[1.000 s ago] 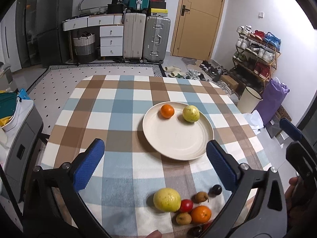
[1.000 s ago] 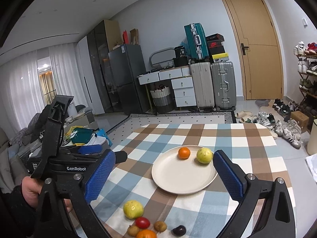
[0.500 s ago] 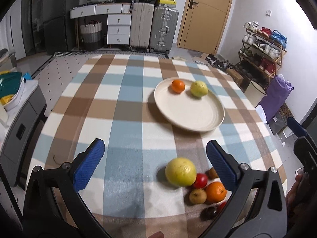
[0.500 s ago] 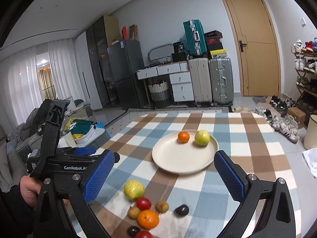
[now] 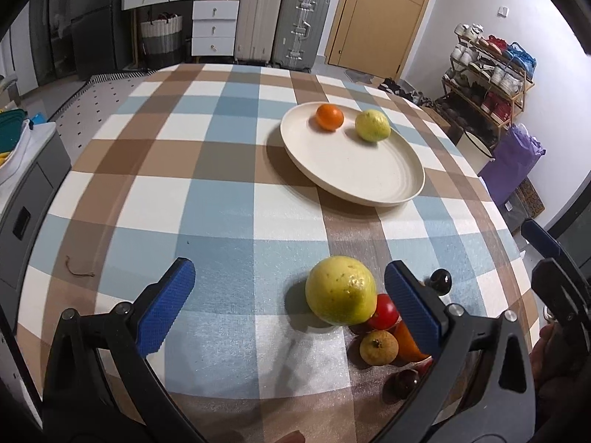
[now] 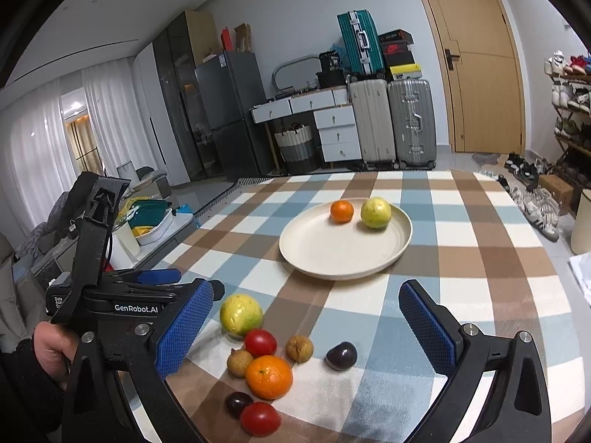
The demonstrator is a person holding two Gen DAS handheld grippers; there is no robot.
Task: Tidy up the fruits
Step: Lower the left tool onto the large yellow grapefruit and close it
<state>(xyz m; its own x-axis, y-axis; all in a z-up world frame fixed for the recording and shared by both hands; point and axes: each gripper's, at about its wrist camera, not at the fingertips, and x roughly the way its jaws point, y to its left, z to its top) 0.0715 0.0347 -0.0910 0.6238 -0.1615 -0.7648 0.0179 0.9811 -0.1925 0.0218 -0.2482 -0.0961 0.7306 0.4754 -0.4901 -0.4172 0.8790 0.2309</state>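
A cream plate (image 5: 369, 181) (image 6: 325, 254) on the checked tablecloth holds an orange (image 5: 330, 117) (image 6: 341, 211) and a yellow-green fruit (image 5: 372, 125) (image 6: 375, 213). Near the front edge lies a cluster of loose fruit: a big yellow-green fruit (image 5: 340, 289) (image 6: 241, 314), a red tomato (image 5: 384, 312) (image 6: 260, 342), an orange (image 6: 269, 376), small brown fruits (image 6: 299, 348), dark plums (image 6: 341, 355) and a second tomato (image 6: 260, 418). My left gripper (image 5: 288, 306) is open, low over the cloth, the big fruit just inside its right finger. My right gripper (image 6: 304, 328) is open above the cluster.
The checked table (image 5: 184, 155) is round-edged. Suitcases (image 6: 391, 122), white drawers (image 6: 336, 133) and a door (image 6: 476, 59) stand behind. A shoe rack (image 5: 487, 70) and purple bag (image 5: 517, 162) are at the right; a grey cabinet (image 5: 22, 199) at the left. The left gripper shows in the right view (image 6: 140, 284).
Both grippers have dropped lower and moved forward toward the loose fruit cluster. The big yellow-green fruit now sits between the left gripper's fingers. Jaws stay open.
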